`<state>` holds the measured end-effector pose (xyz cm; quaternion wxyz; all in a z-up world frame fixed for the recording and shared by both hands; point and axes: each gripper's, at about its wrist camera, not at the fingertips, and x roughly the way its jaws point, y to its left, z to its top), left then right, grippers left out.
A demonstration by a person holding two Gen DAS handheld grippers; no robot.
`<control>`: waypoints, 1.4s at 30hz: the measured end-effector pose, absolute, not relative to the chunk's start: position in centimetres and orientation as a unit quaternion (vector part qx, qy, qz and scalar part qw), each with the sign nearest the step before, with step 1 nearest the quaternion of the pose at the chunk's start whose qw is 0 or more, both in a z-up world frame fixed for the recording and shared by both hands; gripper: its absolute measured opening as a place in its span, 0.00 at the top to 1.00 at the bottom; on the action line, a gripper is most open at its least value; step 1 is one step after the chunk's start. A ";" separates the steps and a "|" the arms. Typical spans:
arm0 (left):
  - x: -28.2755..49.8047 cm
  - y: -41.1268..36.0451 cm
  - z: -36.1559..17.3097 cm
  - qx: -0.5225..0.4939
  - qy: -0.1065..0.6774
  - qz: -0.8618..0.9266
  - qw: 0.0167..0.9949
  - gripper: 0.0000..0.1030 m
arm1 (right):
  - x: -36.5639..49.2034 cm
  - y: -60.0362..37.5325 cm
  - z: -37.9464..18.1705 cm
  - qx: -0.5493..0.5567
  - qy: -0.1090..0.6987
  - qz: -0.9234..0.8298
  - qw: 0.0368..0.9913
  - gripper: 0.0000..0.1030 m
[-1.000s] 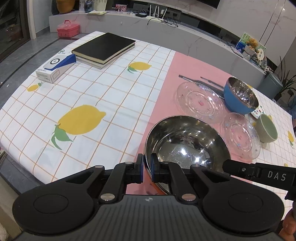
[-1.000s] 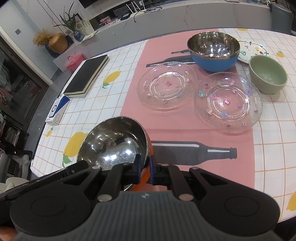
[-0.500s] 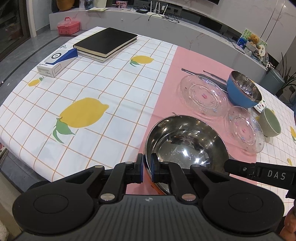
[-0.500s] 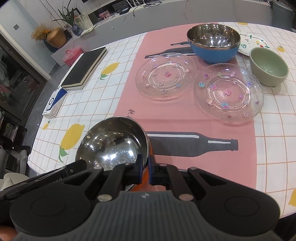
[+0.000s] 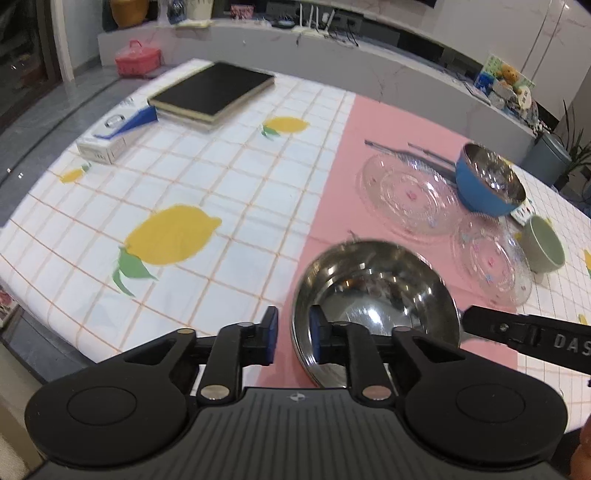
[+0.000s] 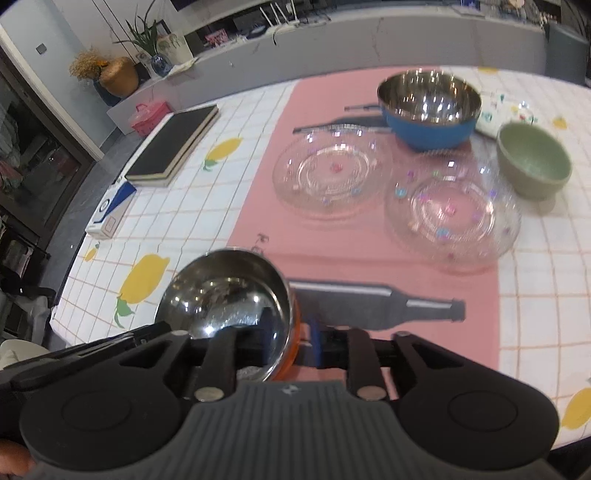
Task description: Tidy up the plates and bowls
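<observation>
Left wrist view: the steel bowl [image 5: 373,291], round, mirror-bright inside with an orange outer shell, sits near on the pink strip of the surface [image 5: 229,192]. The left claw [image 5: 293,338] and right claw [image 6: 288,334] straddle its near rim, jaws opening, pads off it. Far right lie two clear ridged glass plates [image 6: 332,177].

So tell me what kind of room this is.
Most likely a home dining or living area: a table under a lemon-print tablecloth set with glass plates and bowls, and a counter behind with a potted plant and a router.
</observation>
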<state>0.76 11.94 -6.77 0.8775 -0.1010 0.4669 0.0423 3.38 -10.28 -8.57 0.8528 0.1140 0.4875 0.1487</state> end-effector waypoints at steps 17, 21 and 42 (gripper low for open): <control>1.9 7.0 -1.3 -0.077 0.407 -0.014 0.910 0.77 | 4.0 -14.3 -7.4 0.135 0.471 0.115 0.864 0.73; 2.7 4.7 -0.6 -0.067 0.406 -0.041 0.910 0.77 | 4.5 -16.2 -7.3 0.141 0.466 0.100 0.868 0.73; 11.5 -4.8 -1.9 -0.098 0.414 -0.088 0.901 0.75 | 11.5 -27.0 -7.1 0.176 0.444 0.040 0.878 0.66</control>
